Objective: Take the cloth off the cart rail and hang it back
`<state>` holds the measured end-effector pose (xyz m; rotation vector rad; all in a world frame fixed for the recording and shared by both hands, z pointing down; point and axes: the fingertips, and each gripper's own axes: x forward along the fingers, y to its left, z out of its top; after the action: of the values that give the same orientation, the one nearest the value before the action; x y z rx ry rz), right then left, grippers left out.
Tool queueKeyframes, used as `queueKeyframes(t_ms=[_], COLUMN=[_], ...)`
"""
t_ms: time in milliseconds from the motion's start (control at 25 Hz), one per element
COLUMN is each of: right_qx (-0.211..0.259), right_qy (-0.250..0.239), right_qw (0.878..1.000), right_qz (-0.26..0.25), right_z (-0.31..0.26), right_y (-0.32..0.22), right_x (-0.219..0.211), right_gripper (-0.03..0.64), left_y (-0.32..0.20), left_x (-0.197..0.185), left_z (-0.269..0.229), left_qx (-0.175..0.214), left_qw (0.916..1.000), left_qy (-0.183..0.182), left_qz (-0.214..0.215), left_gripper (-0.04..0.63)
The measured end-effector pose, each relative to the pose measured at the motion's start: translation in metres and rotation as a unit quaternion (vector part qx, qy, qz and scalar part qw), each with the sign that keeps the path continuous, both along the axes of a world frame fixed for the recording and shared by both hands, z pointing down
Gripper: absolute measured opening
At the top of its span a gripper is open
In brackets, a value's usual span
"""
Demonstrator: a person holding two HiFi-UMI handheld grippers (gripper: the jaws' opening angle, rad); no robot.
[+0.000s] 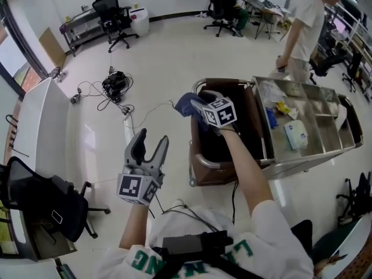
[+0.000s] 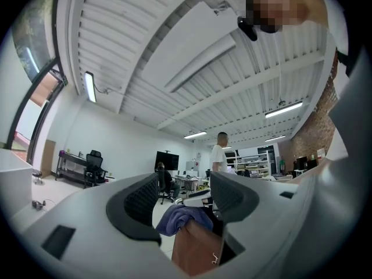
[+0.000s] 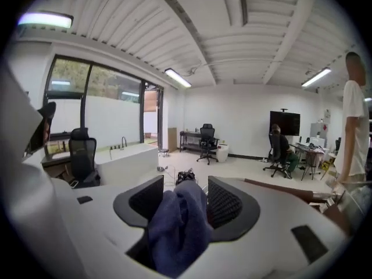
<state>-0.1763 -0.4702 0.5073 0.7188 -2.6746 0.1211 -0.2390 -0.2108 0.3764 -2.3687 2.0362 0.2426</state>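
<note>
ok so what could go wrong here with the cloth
The cloth sits bunched between the parted jaws of the right gripper, so it may drop into the brown bin instead of over the cart rail. Hung bunched, it could slide off the rail; the left gripper is open and away from it.

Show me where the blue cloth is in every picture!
Head view: the blue cloth is in the middle, at the left end of the cart.
Left gripper view: low in the middle, beyond the left gripper.
Right gripper view: bottom middle, between the fingers of the right gripper.
Shared landmark: the standing person in a white shirt.
</note>
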Motion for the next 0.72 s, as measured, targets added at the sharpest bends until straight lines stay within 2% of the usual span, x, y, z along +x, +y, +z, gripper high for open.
queueKeyframes(t_ms=[200,360,520,720], right_qx=[0.018,0.057,0.120,0.184], right_qy=[-0.141,-0.213,-0.250,-0.259], right_qw=[0.990,0.974,0.955,0.928], right_qz=[0.022,0.047,0.103,0.193], right_z=[-0.071,-0.117,-0.149,-0.165], right_y=[0.026,0.063,0.101,0.128], right_x=[0.033,0.085,0.151,0.234], right_gripper=[0.265,0.264,0.264,0.264], left_y=[-0.012,-0.029,-0.051,-0.074], left_x=[0.005,0.023,0.053,0.094], left_z=[0.007,0.007,0.005,-0.001], left_qx=[0.008,0.013,0.020,0.025], left_qw=[0.9998,0.9989,0.9963,0.9906], left_qy=[-0.001,-0.001,-0.003,-0.037], left_qz=[0.016,0.045,0.084,0.129], left_gripper=[0.276,0.276,0.276,0.276])
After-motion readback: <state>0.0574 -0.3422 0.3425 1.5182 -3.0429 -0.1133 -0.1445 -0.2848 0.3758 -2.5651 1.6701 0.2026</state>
